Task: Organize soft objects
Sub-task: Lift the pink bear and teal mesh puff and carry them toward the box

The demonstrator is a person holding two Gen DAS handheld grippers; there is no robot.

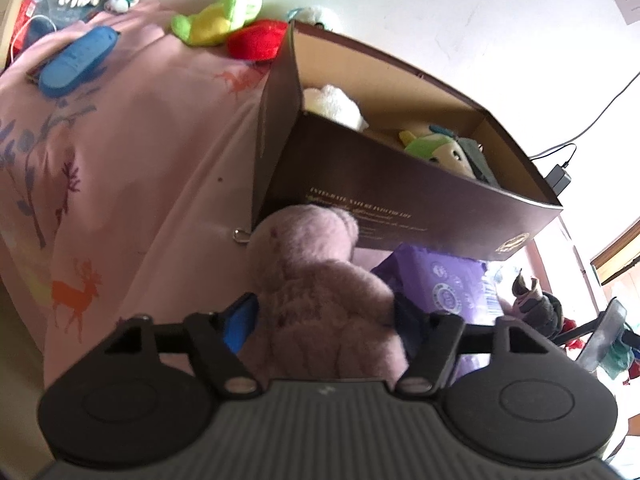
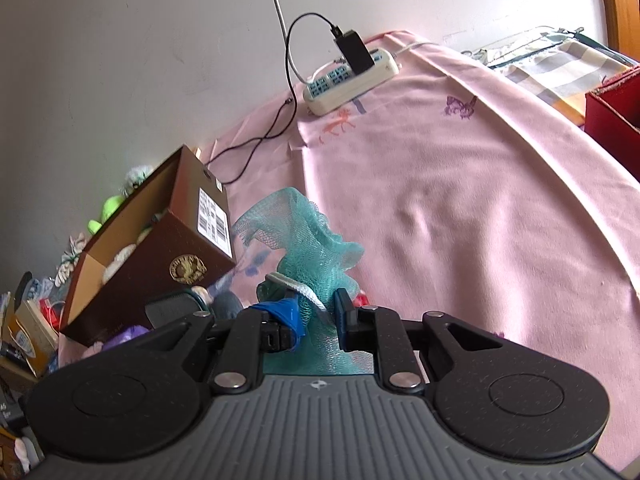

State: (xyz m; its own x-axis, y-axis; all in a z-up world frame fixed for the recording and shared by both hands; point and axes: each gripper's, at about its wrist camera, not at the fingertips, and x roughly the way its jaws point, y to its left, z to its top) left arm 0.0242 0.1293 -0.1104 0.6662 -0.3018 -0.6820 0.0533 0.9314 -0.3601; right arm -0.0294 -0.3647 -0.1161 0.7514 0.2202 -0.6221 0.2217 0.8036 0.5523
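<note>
My left gripper (image 1: 326, 316) is shut on a pink plush bunny (image 1: 316, 280) and holds it just in front of the near wall of a brown cardboard box (image 1: 400, 200). The box holds a white plush (image 1: 334, 106) and a green and yellow plush (image 1: 436, 148). My right gripper (image 2: 318, 312) is shut on a teal mesh bath sponge (image 2: 304, 240) with a white cord, held above the pink bedsheet (image 2: 460, 200), to the right of the box (image 2: 160, 248).
A green and yellow plush (image 1: 218, 18), a red plush (image 1: 258, 40) and a blue case (image 1: 76, 60) lie on the sheet beyond the box. A purple packet (image 1: 448, 284) lies by the box. A power strip (image 2: 352, 76) with charger sits near the wall. A red box (image 2: 612, 120) stands at the right.
</note>
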